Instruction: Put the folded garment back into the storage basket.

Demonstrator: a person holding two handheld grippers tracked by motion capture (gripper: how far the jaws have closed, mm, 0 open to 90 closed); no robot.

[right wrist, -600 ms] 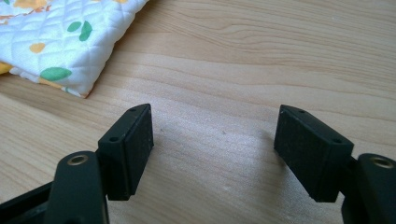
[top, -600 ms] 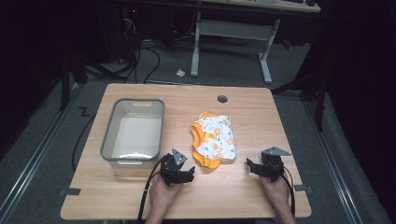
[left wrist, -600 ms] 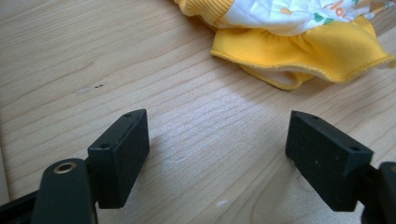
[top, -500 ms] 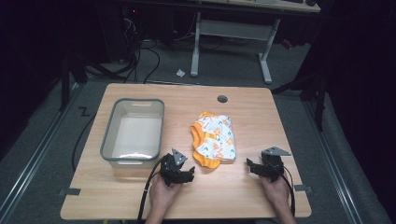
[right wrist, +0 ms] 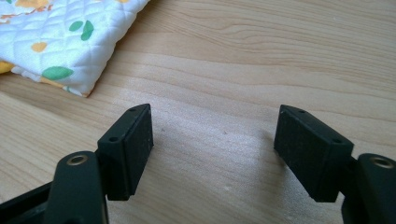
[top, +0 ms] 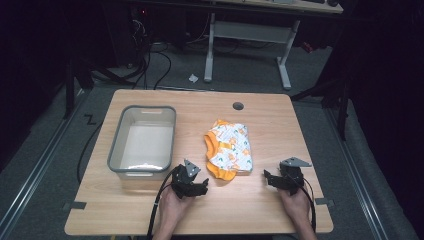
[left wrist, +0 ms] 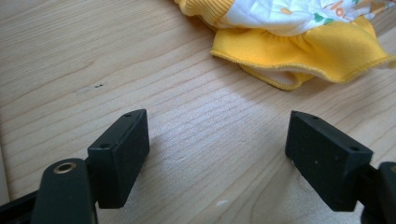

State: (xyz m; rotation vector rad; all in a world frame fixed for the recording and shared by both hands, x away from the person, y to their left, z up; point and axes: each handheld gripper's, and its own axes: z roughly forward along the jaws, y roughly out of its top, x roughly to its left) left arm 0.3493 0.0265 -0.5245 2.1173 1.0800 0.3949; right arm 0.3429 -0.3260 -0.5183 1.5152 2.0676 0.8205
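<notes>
Nearest, both pairs of jaws are held wide and empty over bare table (top: 240, 210). Ahead and right of the left gripper (left wrist: 215, 154), the folded garment (left wrist: 299, 42) presents its yellow hem, close by. From the right gripper (right wrist: 212, 154), its quilted corner lies ahead-left, farther off. Its long axis runs away from both.

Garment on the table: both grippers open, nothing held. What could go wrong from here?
1. The garment is soft and folded; the left gripper faces only its yellow hem, so a pinch there would likely unfold it when lifted.
2. The right gripper sits clear of the quilted corner and may close on bare table.
3. The bin stands beside the left hand; a swing could knock it.
</notes>
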